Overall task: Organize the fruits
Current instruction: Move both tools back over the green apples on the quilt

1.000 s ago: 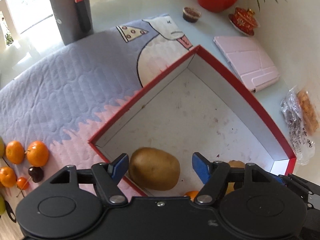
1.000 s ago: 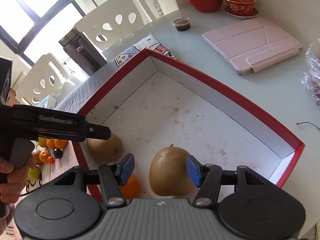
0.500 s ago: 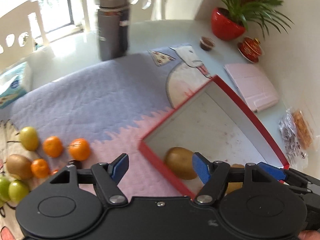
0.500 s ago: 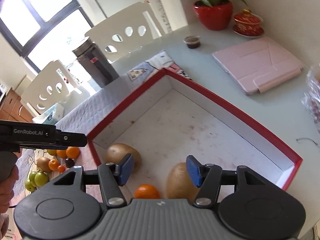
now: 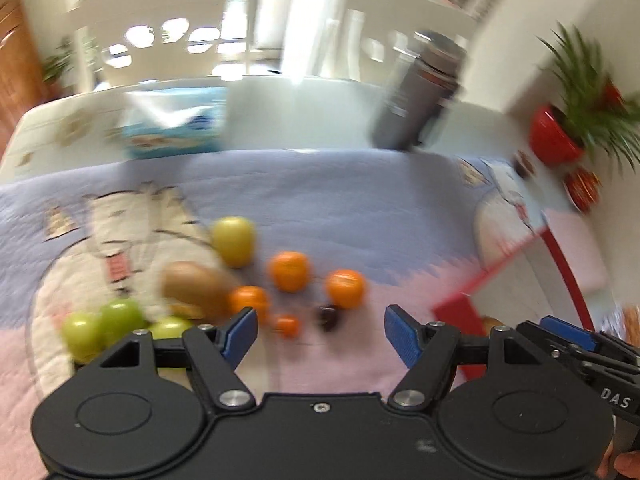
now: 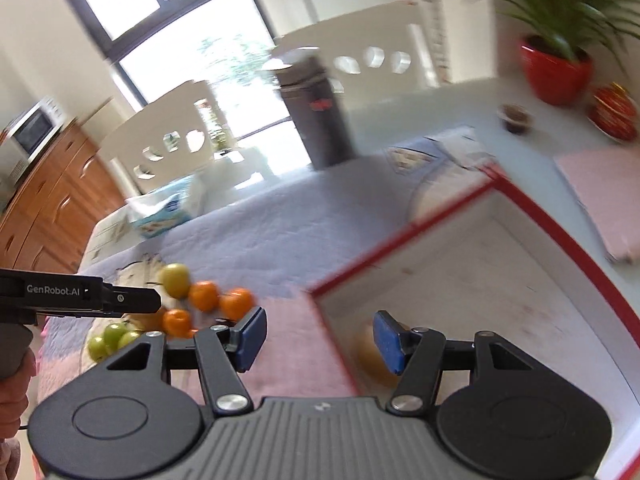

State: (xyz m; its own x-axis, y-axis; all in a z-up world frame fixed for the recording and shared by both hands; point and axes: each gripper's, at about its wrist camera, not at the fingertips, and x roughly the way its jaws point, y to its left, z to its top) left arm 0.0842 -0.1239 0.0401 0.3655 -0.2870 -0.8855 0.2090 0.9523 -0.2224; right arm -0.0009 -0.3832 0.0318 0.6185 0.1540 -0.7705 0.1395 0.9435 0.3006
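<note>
Left wrist view: my left gripper (image 5: 320, 334) spread, empty, above the quilt (image 5: 320, 208); loose fruits (image 5: 260, 276) clustered ahead.
Right wrist view: my right gripper (image 6: 318, 338) spread, empty, over the red box's rim (image 6: 332, 344); brown fruit (image 6: 370, 354) inside.

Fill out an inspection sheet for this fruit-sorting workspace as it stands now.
Surface: quilted mat, lilac and pink with cartoon prints, on a pale table.
Job's things: loose fruit on the mat: oranges, green fruits, a brown kiwi, a dark cherry. Red-rimmed box holds a blurred brown fruit.
Clutter: grey flask, tissue pack, pink folded case, small dark cup, red lidded dish.
Grippers: left gripper open, empty; right gripper open, empty.
Cables: nothing seen.
Surroundings: white chairs, window, potted plant, wooden cabinet.
</note>
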